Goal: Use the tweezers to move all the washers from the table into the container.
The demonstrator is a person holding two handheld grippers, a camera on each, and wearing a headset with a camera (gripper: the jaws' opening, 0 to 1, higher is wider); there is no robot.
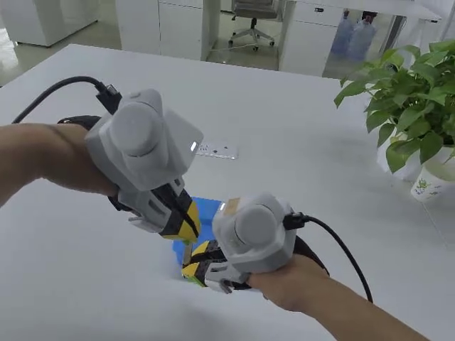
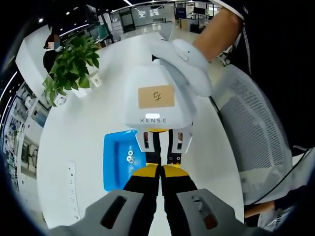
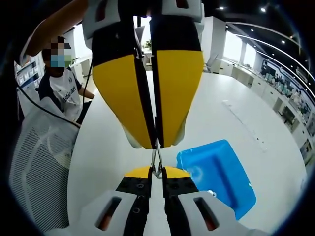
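Right gripper (image 3: 156, 173) sits closest, low toward the person's edge of the white counter (image 1: 284, 106). Its yellow-tipped jaws are drawn together on the looped end of a pair of slim metal tweezers (image 3: 156, 158). Facing it nose to nose, the left gripper (image 3: 156, 143) has its broad yellow jaws pressed together on the other end of the same tweezers, as far as the right gripper view lets me judge. Both tools hang just above a shallow blue plastic container (image 3: 224, 167), which lies flat on the counter well in from the far edge. Inside it a few small silver washers (image 2: 130, 156) are gathered near the middle. Whether more lie loose on the counter I cannot tell.

The tweezers look light, thin and slick, stiff along their length but springy across. I'd say one gripper should take them across the two arms about midway, so its squeeze closes the tips. A hold at the joined end would close nothing. The washers are tiny, flat, hard and slippery. They are probably best nipped at the rim, one tip through the hole, with a gentle squeeze so they do not flick away.
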